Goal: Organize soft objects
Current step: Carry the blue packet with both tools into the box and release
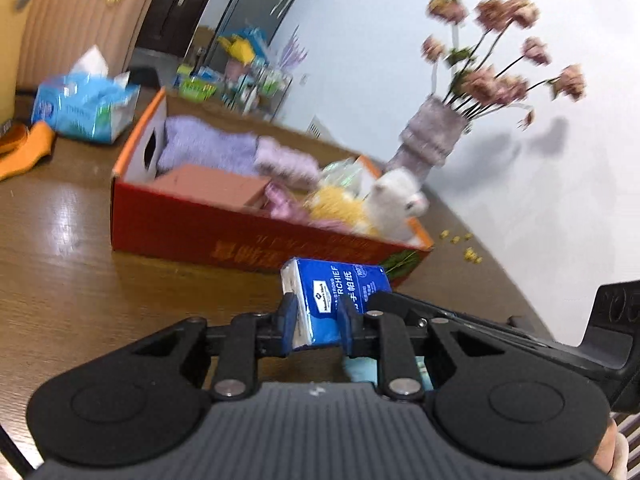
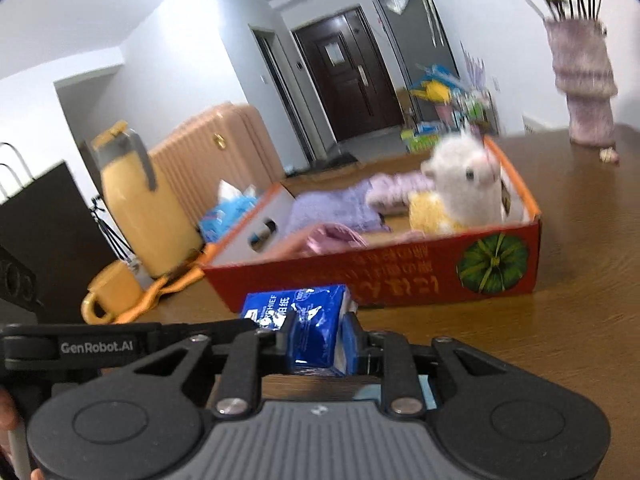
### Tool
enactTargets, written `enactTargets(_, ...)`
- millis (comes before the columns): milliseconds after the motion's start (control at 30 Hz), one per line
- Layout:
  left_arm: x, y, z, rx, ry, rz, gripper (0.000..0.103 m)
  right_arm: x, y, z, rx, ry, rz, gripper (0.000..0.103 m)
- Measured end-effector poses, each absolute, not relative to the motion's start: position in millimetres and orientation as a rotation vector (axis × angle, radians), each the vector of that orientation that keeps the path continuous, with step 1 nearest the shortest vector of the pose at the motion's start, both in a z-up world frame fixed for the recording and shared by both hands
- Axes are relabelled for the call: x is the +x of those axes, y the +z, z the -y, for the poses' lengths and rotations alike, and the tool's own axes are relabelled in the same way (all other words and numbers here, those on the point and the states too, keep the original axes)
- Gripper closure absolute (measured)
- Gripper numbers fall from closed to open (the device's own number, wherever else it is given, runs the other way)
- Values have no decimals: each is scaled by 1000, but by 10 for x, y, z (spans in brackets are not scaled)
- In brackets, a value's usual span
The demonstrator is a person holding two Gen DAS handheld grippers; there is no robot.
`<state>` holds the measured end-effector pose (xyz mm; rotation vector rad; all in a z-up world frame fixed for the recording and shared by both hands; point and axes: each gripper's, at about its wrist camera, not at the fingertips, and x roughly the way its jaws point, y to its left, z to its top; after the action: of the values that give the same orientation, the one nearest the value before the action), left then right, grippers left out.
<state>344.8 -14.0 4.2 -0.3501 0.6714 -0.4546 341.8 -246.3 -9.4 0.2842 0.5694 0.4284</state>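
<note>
Left wrist: left gripper (image 1: 316, 318) and right gripper (image 2: 318, 340) both clamp one blue tissue pack (image 1: 334, 300), lettered "RCHIEF"; "GenRobot.AI" on the tool.

Black left gripper (image 1: 316, 326), blue jaws, silver screws, ribbed grey housing.

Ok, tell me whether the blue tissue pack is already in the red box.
No, the tissue pack sits between the left gripper's fingers, outside the red box.
</note>
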Motion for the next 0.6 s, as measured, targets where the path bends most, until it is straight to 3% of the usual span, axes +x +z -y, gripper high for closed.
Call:
enactTargets(167, 3462, 493, 151, -315, -499, -567, 81, 3300, 306, 2492, 251, 426, -451, 81)
enactTargets(333, 4064, 781, 100, -290, -524, -555, 81, 3763, 662, 2470, 266, 419, -388, 81)
enactTargets(600, 5277, 457, -64, -281, -462, -690, 81, 5170, 446, 2154, 264, 366, -547, 81)
